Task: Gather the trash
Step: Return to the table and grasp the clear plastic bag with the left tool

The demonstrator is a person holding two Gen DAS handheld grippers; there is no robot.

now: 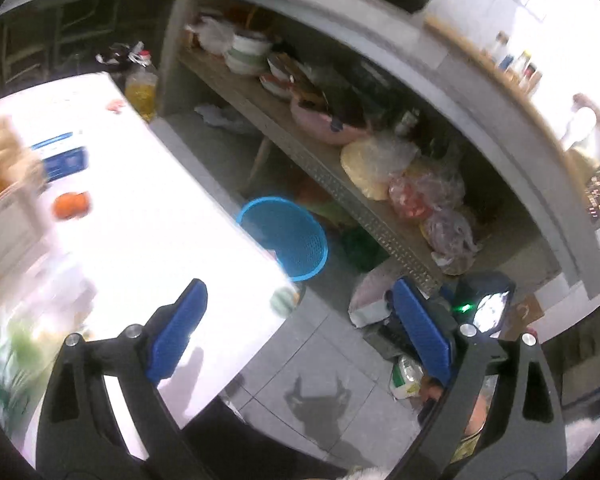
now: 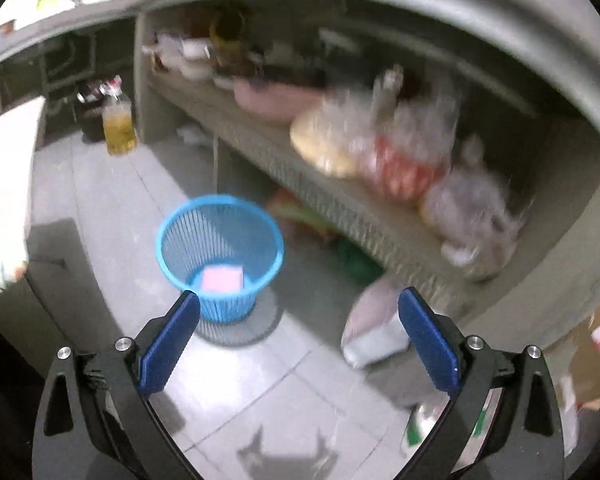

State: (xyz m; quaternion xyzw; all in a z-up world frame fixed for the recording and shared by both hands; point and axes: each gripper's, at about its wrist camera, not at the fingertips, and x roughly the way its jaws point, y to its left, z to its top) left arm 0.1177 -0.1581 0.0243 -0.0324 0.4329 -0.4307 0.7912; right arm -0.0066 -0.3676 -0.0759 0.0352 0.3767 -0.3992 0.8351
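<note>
A: Nearest in the right view?

B: The right gripper (image 2: 298, 336), blue ribbed pads on black arms, spread wide with nothing between them. Below it, grey floor tiles (image 2: 260, 384) with the gripper's shadow.

A: And the left?

B: The left gripper (image 1: 300, 332) is just as wide and empty. Its left finger hangs over a glossy white table (image 1: 160, 216); the right one is over the floor.

A: Where is the bin?

B: The bin (image 2: 220, 256) is a round blue plastic basket with slotted walls, standing on the tiles just beyond the right gripper's left finger. A flat pink square (image 2: 221, 279) lies at its bottom. In the left view the table's edge hides part of the bin (image 1: 292, 236).

A: What lies around the bin?

B: To its right, a pale crumpled bag (image 2: 374, 328) on the floor. To its left, the table, with an orange (image 1: 71, 205) and a blue-and-white box (image 1: 62, 160) on top.

A: Behind it?

B: A low shelf (image 2: 340, 216) with a perforated front edge, crowded with knotted clear plastic bags (image 2: 404, 160) holding yellow and red contents, blurred, and a pink bowl (image 2: 276, 100) further along. Left of the shelf, past the bin, stands a bottle of yellow liquid (image 2: 119, 128).
</note>
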